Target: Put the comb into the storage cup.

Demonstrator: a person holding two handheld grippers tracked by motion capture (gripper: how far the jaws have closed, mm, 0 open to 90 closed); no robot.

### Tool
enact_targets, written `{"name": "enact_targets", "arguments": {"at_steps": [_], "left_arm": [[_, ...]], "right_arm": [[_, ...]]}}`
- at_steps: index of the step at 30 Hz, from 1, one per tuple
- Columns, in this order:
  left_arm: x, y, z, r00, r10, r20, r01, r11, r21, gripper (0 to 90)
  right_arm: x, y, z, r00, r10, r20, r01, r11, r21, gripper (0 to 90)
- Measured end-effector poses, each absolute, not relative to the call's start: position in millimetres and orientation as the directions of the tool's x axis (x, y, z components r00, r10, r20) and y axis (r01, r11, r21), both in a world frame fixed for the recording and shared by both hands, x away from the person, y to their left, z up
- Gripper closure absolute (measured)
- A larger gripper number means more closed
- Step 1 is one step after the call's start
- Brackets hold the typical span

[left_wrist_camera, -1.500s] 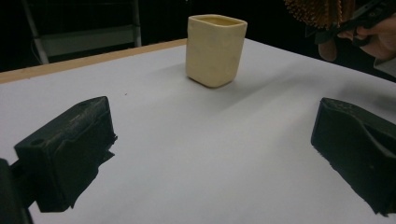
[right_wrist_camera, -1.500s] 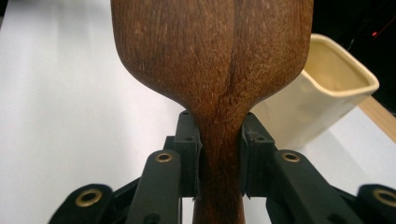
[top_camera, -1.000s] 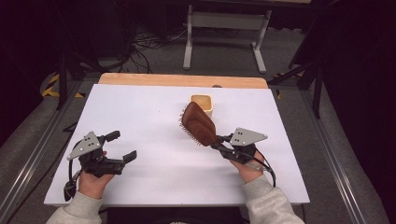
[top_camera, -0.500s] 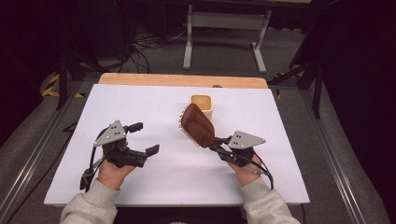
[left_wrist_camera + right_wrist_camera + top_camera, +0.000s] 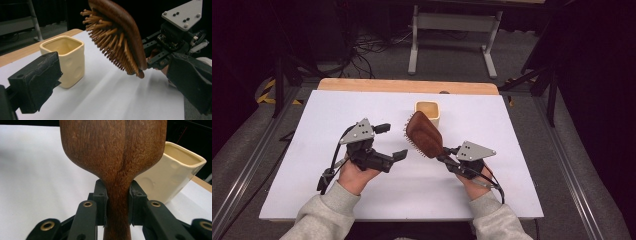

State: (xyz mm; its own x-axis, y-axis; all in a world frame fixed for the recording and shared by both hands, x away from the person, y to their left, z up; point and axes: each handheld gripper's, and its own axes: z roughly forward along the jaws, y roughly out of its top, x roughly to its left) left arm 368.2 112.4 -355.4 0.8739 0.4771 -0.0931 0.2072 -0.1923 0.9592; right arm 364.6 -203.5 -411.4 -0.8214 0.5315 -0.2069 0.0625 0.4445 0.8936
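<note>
Pictured at a white table (image 5: 312, 125): wooden hairbrush (image 5: 424, 135) clamped by its handle in the right gripper (image 5: 447, 161), jaws pinched tight on either side of the narrow neck, brush head raised off the surface and tilted, bristles facing toward the left gripper (image 5: 393, 142); seen close in the right gripper view, dark grained brush back (image 5: 112, 147) rising straight out from between the pads; left gripper poised with jaws spread wide and nothing between them, level with the brush and just short of its bristles; seen from the left gripper view, pale wooden bristles (image 5: 112, 47) ahead and above the left jaw, apart from it; beyond the brush head, cream square cup (image 5: 428, 112) standing upright, near the brush tip but not touching it, mouth empty so far as visible. Judged roughly midway: pick-up done, brush secure and aloft; left to do, probably a hand-over to the waiting open jaws or a drop into the cup beyond; neither yet begun.
</note>
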Motion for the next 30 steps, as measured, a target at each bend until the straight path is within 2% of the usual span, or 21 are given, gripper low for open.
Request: {"name": "enact_targets", "arguments": {"at_steps": [20,25,30], "left_arm": [[386,71,-354,0.867,0.486,-0.109,0.246,-0.229,0.942,1.8],[389,67,-359,0.865,0.485,-0.132,0.28,-0.246,0.928,3.6],[390,62,-361,0.872,0.468,-0.143,0.287,-0.251,0.925,10.4]], "right_arm": [[364,-199,-413,-0.821,0.524,-0.229,0.05,0.465,0.884,72.4],[363,-198,-413,-0.818,0.525,-0.237,0.044,0.467,0.883,72.4],[362,-196,-413,-0.817,0.523,-0.244,0.04,0.472,0.881,72.4]]}}
